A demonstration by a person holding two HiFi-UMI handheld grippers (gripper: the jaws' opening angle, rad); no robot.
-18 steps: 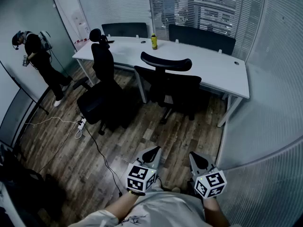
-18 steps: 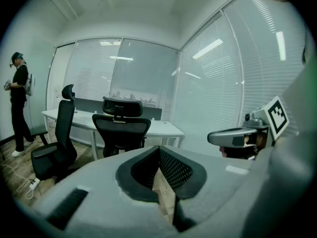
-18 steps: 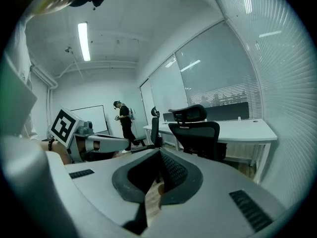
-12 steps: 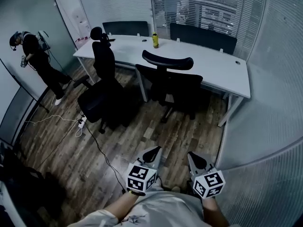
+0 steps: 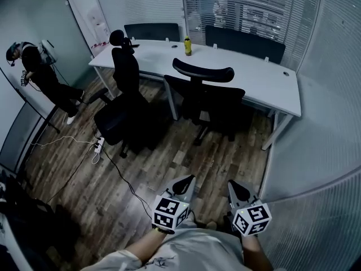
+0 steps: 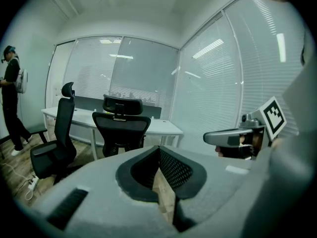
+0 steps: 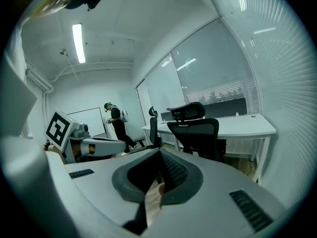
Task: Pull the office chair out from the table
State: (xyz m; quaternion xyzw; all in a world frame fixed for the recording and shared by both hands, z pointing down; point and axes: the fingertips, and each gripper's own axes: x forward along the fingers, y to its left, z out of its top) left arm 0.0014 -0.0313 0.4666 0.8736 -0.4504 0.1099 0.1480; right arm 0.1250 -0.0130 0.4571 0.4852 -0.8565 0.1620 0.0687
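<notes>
Two grippers closed and empty, the office chair far ahead at 12 o'clock

Both the left gripper (image 5: 183, 185) and the right gripper (image 5: 237, 188) have their jaws together with nothing between them, low at 6 o'clock in the head view. The office chair (image 5: 206, 100) stands well apart at 12 o'clock, close to the near edge of the table (image 5: 265, 83). Its back is turned to the person and the wide backrest runs from 9 to 3 o'clock. Both hands seem about equally near. Its seat and wheels are mostly hidden behind the dark backrest.

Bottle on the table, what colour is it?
The bottle is yellow; it shows best in the head view.
</notes>
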